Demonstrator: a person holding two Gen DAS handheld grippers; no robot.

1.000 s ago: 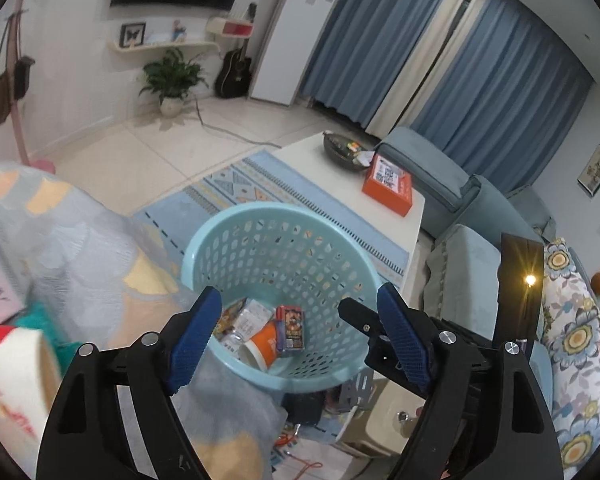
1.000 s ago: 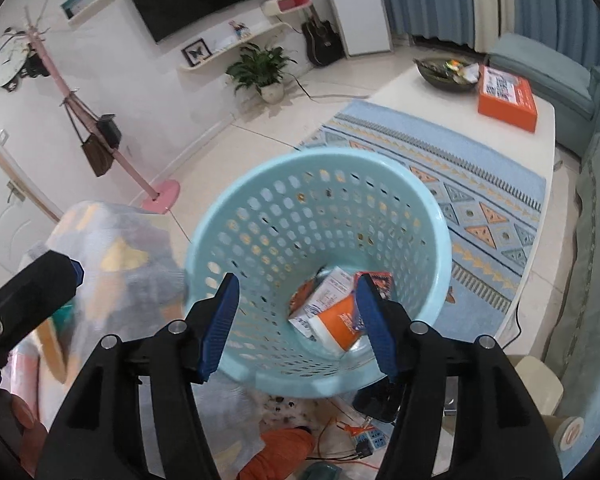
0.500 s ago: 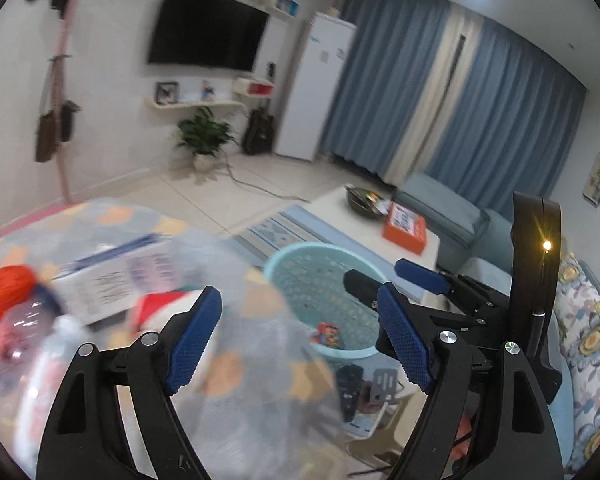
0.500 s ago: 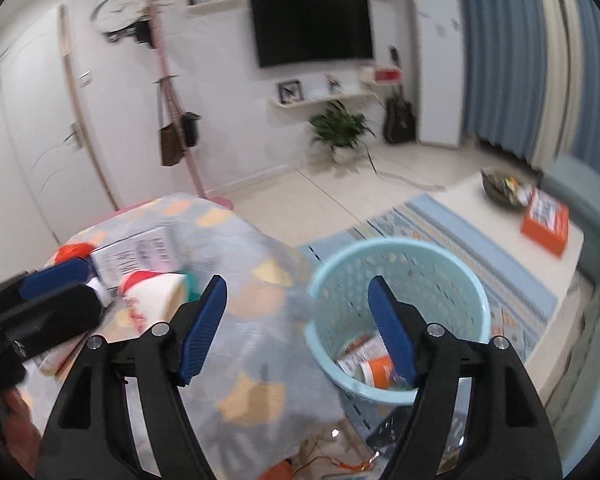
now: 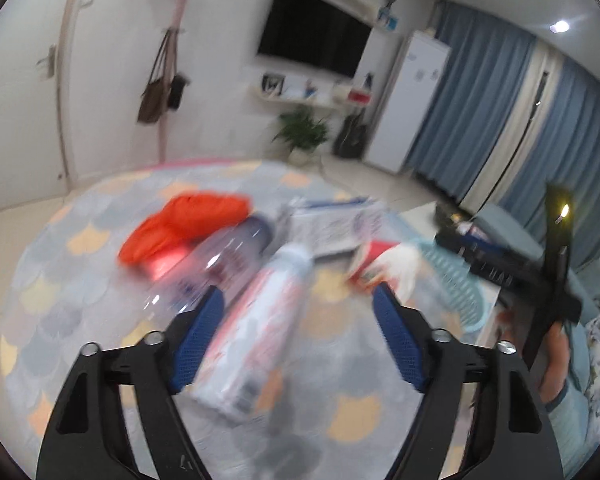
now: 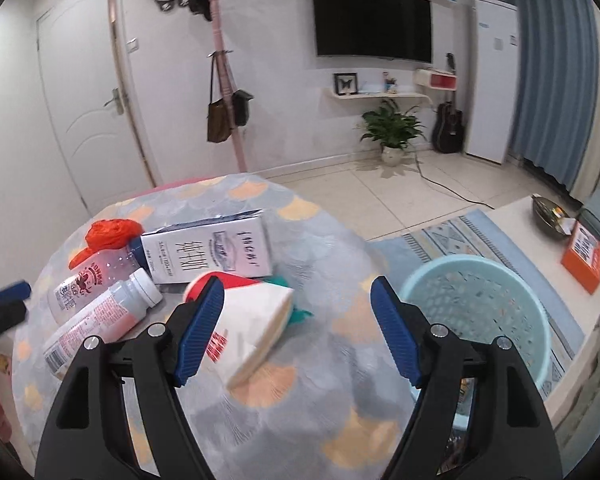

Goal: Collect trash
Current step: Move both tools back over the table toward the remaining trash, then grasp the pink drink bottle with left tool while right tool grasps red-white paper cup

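Here, your left gripper (image 5: 298,312) has its blue-padded jaws apart and closing, with the white, red-printed plastic bottle (image 5: 260,328) lying between them on the table; the pads do not press on it, though the view is blurred. Just beyond it, toward eleven o'clock, lies a clear plastic bottle with a dark cap (image 5: 216,258), and further that way a crumpled orange bag (image 5: 184,224). At twelve o'clock sits the white rectangular milk carton (image 5: 332,224); at one o'clock, a red-and-white paper cup (image 5: 384,264) on its side.

Your right gripper (image 6: 296,312) hangs wide open and holds nothing, above the same paper cup (image 6: 252,328), which lies tipped with its mouth toward four o'clock. The carton (image 6: 212,254) is at eleven o'clock, touching the cup. The white bottle (image 6: 100,320) lies at nine o'clock.

All of this rests on a round table under a grey cloth with orange scale shapes (image 6: 284,420). At three o'clock, below the table's edge, stands the pale turquoise perforated plastic basket (image 6: 480,312).
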